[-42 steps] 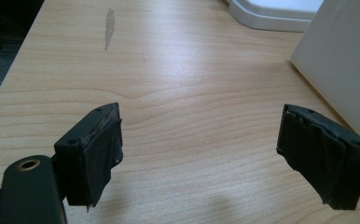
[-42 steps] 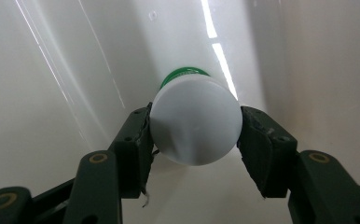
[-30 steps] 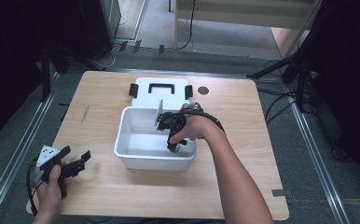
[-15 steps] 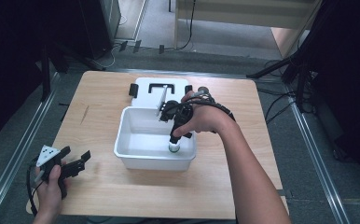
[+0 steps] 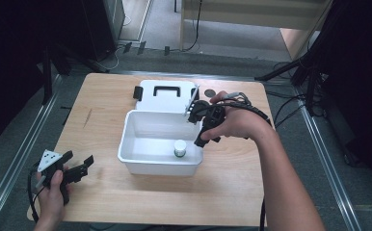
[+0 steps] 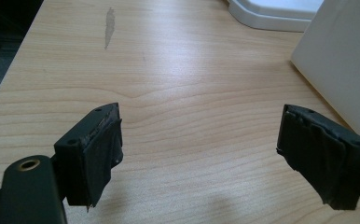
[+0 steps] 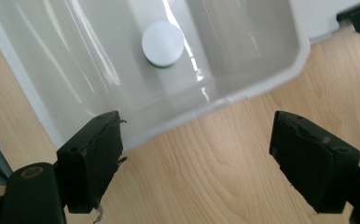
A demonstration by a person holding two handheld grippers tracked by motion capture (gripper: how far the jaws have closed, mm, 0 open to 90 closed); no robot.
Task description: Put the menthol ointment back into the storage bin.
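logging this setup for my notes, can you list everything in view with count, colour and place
bin: 1, white, open, middle of the table
small bottle: 1, white cap over a green band, upright inside the bin near its right front corner
lid: 1, white with black handle and latch, flat behind the bin
table: 1, light wood, pale scuff at left
dark round spot: 1, right of the lid
left claw: 1, black, open, front left, nothing between its jaws
right claw: 1, black, jaws just opened, nothing between them, above the bin's right edge
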